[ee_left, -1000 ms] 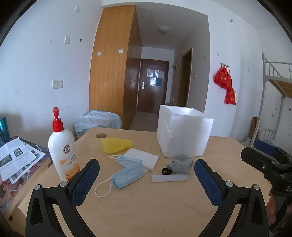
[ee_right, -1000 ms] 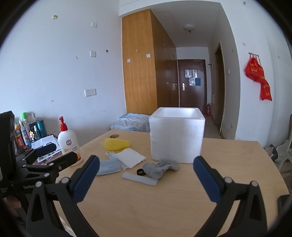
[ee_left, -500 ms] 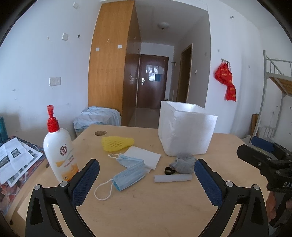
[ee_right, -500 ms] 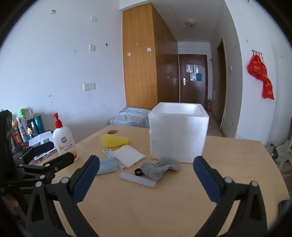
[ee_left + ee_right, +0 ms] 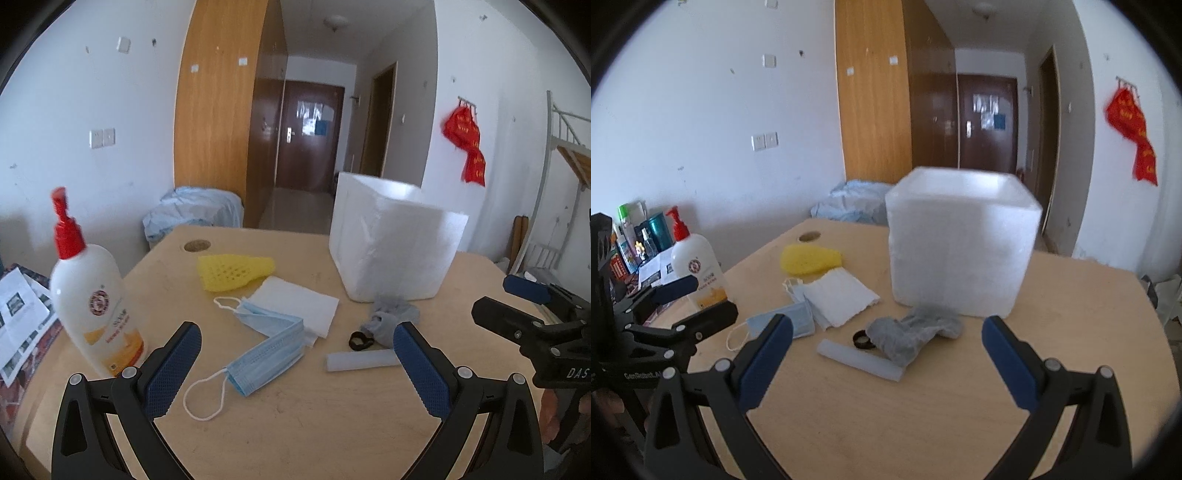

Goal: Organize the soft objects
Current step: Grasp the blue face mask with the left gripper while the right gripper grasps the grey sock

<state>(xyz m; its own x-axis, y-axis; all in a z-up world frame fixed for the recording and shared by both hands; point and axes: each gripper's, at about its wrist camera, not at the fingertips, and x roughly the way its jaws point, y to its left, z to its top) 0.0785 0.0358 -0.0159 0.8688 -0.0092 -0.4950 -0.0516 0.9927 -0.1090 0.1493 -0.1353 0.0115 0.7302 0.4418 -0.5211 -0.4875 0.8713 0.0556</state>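
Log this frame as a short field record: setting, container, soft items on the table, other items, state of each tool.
setting: wooden table in a room
container: white foam box, upright, open top
soft items: blue face mask, white cloth, yellow mesh item, grey sock, all lying outside the box
other items: lotion bottle, translucent tube, small black ring
left tool: open, empty
right tool: open, empty

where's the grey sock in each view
Left wrist: grey sock right of centre, just below the white foam box, above the right finger of the hand-held gripper.
Right wrist: grey sock near centre, in front of the white foam box.
Shared landmark: the black ring lies at its left end in both.
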